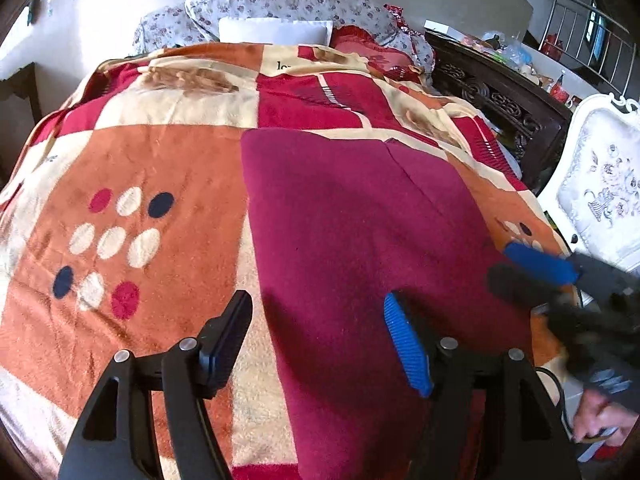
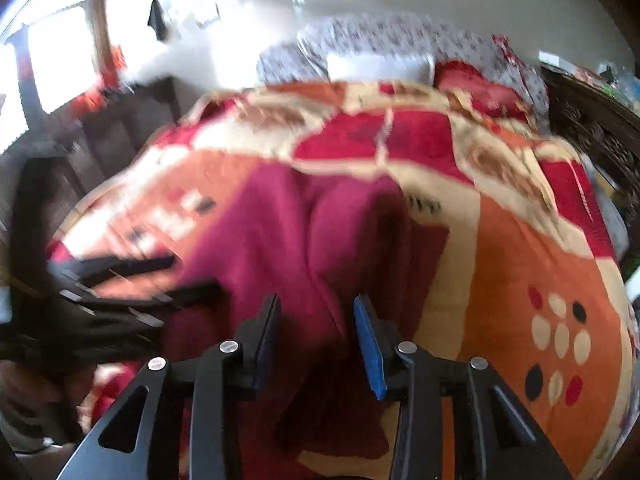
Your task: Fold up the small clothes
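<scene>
A dark red garment lies spread flat on the patterned blanket of a bed; it also shows in the right wrist view, blurred. My left gripper is open and empty, low over the garment's near left edge. My right gripper is open and empty over the garment's near part. The right gripper also shows at the right edge of the left wrist view, near the garment's right edge. The left gripper shows blurred at the left of the right wrist view.
Floral pillows and a white pillow lie at the bed's head. A dark carved bedside cabinet with clutter stands on the right. A white ornate chair stands close to the bed's right edge.
</scene>
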A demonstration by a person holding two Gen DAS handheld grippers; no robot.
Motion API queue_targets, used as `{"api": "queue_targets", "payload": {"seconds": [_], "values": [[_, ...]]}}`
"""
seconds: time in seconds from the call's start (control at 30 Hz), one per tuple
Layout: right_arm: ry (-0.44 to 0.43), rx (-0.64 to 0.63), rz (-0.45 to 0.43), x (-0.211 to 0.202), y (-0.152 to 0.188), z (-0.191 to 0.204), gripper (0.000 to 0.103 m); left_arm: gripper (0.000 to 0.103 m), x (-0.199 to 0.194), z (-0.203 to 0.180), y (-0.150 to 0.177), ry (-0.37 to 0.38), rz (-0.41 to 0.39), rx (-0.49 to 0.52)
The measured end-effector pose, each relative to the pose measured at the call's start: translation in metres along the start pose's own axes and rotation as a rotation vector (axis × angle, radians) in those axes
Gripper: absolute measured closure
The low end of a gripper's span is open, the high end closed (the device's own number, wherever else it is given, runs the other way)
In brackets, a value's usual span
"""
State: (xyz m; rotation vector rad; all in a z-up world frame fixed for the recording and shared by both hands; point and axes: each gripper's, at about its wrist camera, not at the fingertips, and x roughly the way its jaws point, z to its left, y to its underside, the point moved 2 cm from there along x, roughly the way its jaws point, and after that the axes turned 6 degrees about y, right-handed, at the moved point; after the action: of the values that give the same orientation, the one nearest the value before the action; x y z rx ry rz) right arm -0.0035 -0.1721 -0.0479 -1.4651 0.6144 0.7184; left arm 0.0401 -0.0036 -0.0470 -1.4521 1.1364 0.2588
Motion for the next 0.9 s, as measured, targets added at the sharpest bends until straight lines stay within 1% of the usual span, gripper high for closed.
{"api": "queue_targets", "payload": {"seconds": [0.03,0.1,0.17,0.27,0.33,0.37,0.4,0.53,0.67,0.8,0.9], "values": [[-0.001,0.013,0.007,0.006,0.003,-0.002,0.062,0.035,-0.002,0.0,0.0,-0.01,-0.006,0.004],[-0.026,0.062,-0.013,0.005,0.005,-0.008,0.061,0.035,-0.005,-0.002,0.001,-0.034,-0.014,0.014],[-0.043,0.09,-0.032,-0.007,0.006,-0.012,0.061,0.035,-0.01,-0.005,0.002,-0.058,-0.036,0.028],[-0.021,0.107,-0.091,-0.032,0.002,-0.011,0.06,0.035,-0.019,-0.008,0.003,-0.07,-0.068,0.027],[0.003,0.12,-0.131,-0.051,0.002,-0.01,0.049,0.033,-0.025,-0.009,0.004,-0.074,-0.09,0.016],[0.023,0.13,-0.152,-0.06,0.002,-0.008,0.04,0.03,-0.029,-0.011,0.004,-0.08,-0.106,0.015],[0.037,0.137,-0.165,-0.065,0.002,-0.008,0.034,0.03,-0.033,-0.013,0.005,-0.086,-0.121,0.019],[0.067,0.136,-0.18,-0.078,0.003,-0.002,0.032,0.021,-0.046,-0.023,0.007,-0.135,-0.156,0.059],[0.074,0.152,-0.198,-0.087,0.004,0.0,0.025,0.019,-0.062,-0.032,0.011,-0.176,-0.192,0.095],[0.094,0.153,-0.206,-0.089,0.005,0.001,0.017,0.017,-0.076,-0.03,0.012,-0.182,-0.231,0.067],[0.093,0.153,-0.201,-0.088,0.005,0.002,0.017,0.017,-0.083,-0.027,0.012,-0.188,-0.251,0.042]]}}
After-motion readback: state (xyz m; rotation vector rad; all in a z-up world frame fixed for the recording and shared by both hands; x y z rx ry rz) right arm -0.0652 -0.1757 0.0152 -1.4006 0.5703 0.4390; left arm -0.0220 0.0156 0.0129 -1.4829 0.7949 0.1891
